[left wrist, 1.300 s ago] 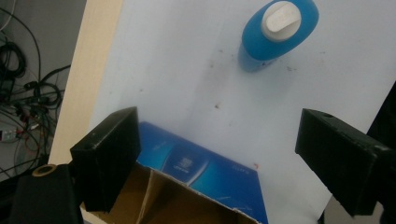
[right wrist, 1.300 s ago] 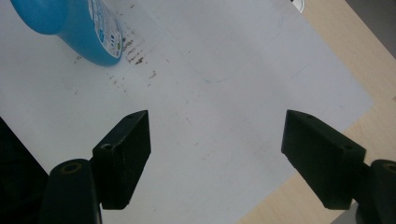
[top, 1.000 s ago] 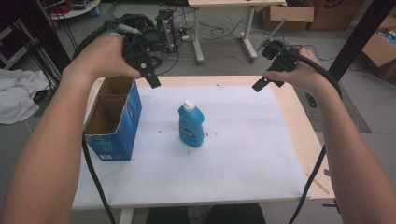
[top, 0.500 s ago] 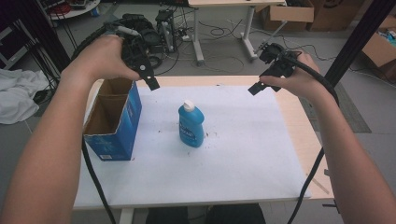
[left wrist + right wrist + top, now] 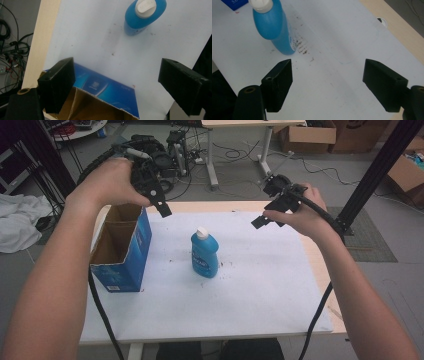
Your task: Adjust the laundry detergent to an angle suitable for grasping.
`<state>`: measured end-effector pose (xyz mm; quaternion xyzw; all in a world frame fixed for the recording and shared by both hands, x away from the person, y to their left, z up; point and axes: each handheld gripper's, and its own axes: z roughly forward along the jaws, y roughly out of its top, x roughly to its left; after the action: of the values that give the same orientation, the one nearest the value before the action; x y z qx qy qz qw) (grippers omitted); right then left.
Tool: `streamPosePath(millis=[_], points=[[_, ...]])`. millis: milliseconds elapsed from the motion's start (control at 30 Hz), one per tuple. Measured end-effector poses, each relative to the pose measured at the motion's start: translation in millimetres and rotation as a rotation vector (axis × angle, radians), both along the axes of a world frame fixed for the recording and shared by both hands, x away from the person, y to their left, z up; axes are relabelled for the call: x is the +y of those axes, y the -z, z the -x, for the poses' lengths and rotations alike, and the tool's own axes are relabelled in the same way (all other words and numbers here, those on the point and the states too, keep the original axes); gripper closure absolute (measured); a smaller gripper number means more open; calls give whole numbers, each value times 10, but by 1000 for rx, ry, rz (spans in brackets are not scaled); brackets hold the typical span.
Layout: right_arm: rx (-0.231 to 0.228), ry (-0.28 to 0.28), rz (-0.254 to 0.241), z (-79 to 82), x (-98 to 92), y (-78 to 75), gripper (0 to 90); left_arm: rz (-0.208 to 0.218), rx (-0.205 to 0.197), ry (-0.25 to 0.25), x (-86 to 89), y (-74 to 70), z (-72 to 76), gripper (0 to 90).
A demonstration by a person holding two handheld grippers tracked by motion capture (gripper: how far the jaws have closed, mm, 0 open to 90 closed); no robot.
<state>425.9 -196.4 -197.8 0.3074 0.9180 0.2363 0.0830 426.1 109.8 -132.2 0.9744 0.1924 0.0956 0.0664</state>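
A blue bottle with a white cap stands upright near the middle of the white table cover. To its left stands an open blue cardboard box. My left gripper hovers open above the box's far right corner. In the left gripper view its jaws frame the box rim, with the bottle beyond. My right gripper hangs open to the right of the bottle and behind it, its jaws having just opened slightly. In the right gripper view the gripper holds nothing, and the bottle is at upper left.
The wooden table edge shows along the right side of the cover. Cables trail from both grippers. Beyond the table are desk legs, floor cables and cardboard boxes. White cloth lies on the floor at left.
My right hand has moved left and slightly down, nearer the bottle. The left hand, the bottle and the box have stayed put.
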Motion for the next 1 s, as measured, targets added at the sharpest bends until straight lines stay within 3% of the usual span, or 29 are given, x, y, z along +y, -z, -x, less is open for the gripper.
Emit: streamPosePath(millis=[1000], points=[[15, -77, -68, 110, 772, 573, 229, 12, 3, 16, -46, -6, 33, 148]])
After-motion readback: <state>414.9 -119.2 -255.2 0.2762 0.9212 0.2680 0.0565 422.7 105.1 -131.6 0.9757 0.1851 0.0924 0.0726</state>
